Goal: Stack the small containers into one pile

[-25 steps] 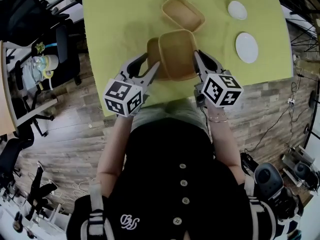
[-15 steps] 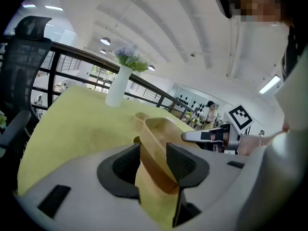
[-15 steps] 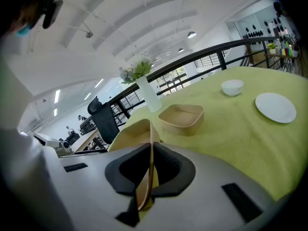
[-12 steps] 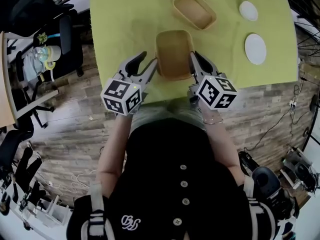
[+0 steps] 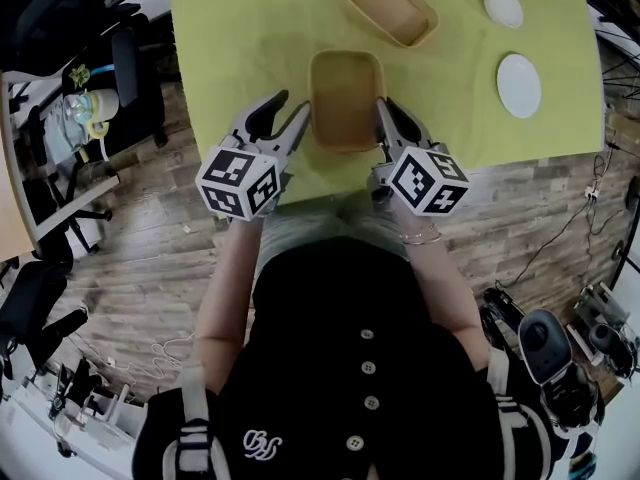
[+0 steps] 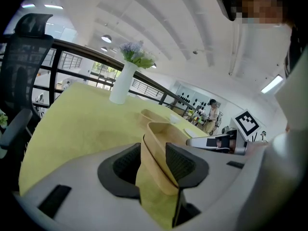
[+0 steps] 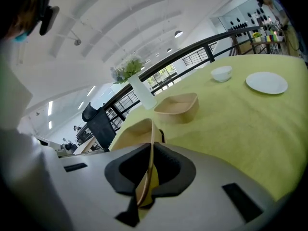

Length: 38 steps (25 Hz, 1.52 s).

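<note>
A tan container stack [image 5: 345, 93] sits on the green cloth near the table's front edge, one container nested in another. My left gripper [image 5: 289, 108] is at its left wall. In the left gripper view that wall [image 6: 161, 134] runs between the pads of the left gripper [image 6: 154, 162]. These jaws have just been closing and both pads lie against the wall. My right gripper [image 5: 388, 118] is shut on the thin right wall [image 7: 134, 131], pinched between its pads [image 7: 150, 170]. A third tan container [image 5: 392, 6] lies alone farther back, also in both gripper views [image 6: 151, 115] [image 7: 179, 109].
A white plate [image 5: 520, 71] and a small white bowl [image 5: 503, 6] lie at the right of the green table [image 5: 240, 28]. A white vase with flowers [image 6: 120, 83] stands at the far side. Office chairs [image 5: 130, 88] stand left of the table.
A second ago the top container sat offset over the lower one; now the two are squarely nested. Both grippers have sunk with the stack toward the cloth.
</note>
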Motion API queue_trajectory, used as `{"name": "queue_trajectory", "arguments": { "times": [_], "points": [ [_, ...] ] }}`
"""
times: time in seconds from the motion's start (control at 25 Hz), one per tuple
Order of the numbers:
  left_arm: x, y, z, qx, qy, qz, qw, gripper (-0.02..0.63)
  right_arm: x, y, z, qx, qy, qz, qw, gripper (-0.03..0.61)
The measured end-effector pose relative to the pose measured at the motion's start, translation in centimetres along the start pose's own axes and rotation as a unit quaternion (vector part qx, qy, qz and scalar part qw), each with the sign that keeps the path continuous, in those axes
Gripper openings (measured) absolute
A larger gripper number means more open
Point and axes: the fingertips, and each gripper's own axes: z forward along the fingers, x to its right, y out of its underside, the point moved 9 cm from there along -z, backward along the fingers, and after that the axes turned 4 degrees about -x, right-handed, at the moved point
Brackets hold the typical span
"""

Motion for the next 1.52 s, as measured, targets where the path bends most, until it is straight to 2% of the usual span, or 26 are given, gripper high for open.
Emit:
{"name": "queue_trajectory", "arguments": {
  "times": [0.56, 0.84, 1.12, 1.28, 1.52],
  "points": [
    [-0.6, 0.1, 1.6, -0.026, 0.01, -0.001, 0.9996, 0.166, 0.9, 0.9, 1.2, -0.011, 0.016, -0.042, 0.999, 0.037],
    [-1.3, -0.7, 1.6, -0.021, 0.012, 0.002, 0.9997, 0.166, 0.4, 0.6, 1.1, -0.028, 0.004, -0.079, 0.996, 0.08],
    [-1.7, -2.6, 2.2, -0.011, 0.023, 0.011, 0.9996, 0.163, 0.5, 0.2, 1.5, -0.035, 0.006, -0.087, 0.996, 0.098],
    [-0.7, -4.2, 2.6, -0.006, 0.026, 0.042, 0.9988, 0.161, 0.7, -0.7, 0.7, -0.027, 0.004, -0.089, 0.996, 0.098],
    [-0.1, -7.5, 3.5, -0.01, 0.022, 0.137, 0.9903, 0.152, 1.1, -2.0, 0.3, -0.015, -0.004, -0.091, 0.996, 0.095]
  ]
}}
